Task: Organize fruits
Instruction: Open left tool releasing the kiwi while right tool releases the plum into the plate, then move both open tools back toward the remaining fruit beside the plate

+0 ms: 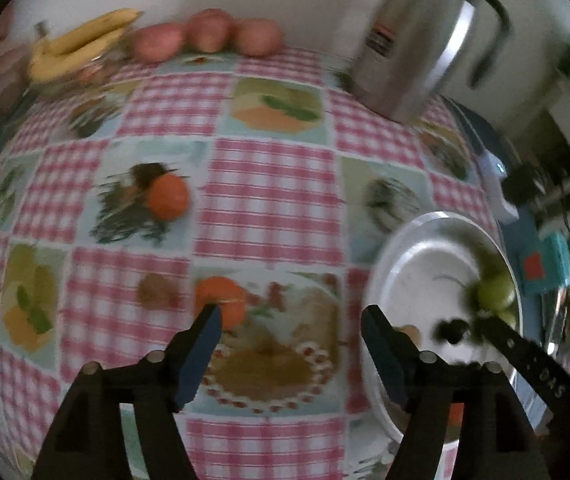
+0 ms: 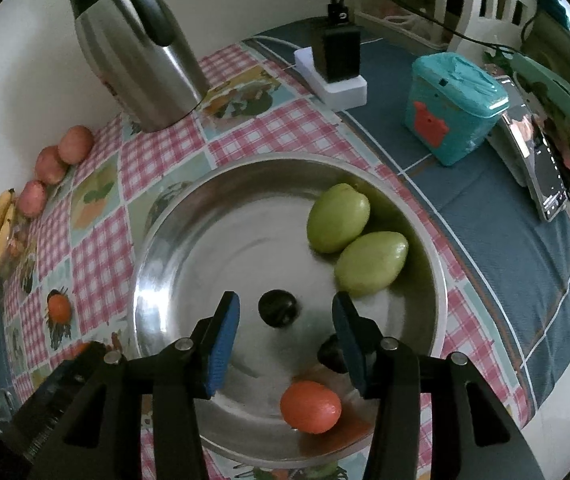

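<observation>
My right gripper (image 2: 285, 300) hangs open over a steel plate (image 2: 173, 240). On the plate lie two green fruits (image 2: 339, 218) (image 2: 371, 264), an orange fruit (image 2: 311, 406) and two small dark fruits (image 2: 277, 308) (image 2: 333, 354). The first dark fruit sits below the gap between the pads, untouched. My left gripper (image 1: 291, 318) is open above the checked tablecloth (image 1: 269, 200), left of the plate (image 1: 413, 248), with nothing between its fingers. An orange fruit (image 1: 167, 196) lies on the cloth further off. Another orange shape (image 1: 225, 300) shows behind the left fingertip; whether it is fruit or print I cannot tell.
Bananas (image 1: 81, 40) and three red apples (image 1: 209, 30) lie along the wall at the back. A steel kettle (image 2: 137, 48) stands behind the plate. To the right are a white charger block (image 2: 337, 76), a teal container (image 2: 453, 108) and a phone (image 2: 541, 168).
</observation>
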### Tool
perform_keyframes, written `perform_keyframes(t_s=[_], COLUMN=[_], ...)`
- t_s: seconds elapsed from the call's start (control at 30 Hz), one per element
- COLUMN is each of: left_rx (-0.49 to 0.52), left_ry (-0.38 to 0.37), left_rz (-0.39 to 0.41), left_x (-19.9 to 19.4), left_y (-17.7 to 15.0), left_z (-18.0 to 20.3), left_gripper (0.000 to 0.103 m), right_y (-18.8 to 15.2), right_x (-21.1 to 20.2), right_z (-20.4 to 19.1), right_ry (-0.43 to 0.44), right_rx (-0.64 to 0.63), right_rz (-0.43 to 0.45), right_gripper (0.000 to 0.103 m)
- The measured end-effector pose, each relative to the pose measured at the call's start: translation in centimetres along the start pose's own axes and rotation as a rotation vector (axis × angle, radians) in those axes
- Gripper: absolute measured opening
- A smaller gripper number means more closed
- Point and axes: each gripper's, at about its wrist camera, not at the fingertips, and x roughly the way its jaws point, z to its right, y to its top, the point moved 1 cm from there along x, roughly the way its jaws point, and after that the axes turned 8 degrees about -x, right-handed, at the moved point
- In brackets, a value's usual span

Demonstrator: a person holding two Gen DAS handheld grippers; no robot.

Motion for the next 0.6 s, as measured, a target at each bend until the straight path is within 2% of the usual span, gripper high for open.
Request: perform_keyframes(t_s=[0.4, 0.53, 0.6], left_rx=[-0.177, -0.211, -0.222], left_ry=[0.046, 0.063, 0.076], left_rz=[0.035, 0.051, 0.058], left_x=[-1.2, -1.7, -1.9], left_y=[2.2, 2.5, 2.7], left_z=[-6.0, -7.3, -7.8], left_gripper=[0.089, 0.101, 0.101], right_y=[-0.4, -0.5, -0.5], right_x=[-0.1, -0.4, -0.6], right_z=[-3.0, -4.1, -4.5], right_ry=[0.051, 0.067, 0.066], right_rx=[-0.082, -0.111, -0.119], right_rz=[-0.009, 0.0, 0.008], right_gripper=[0.05, 0.05, 0.064])
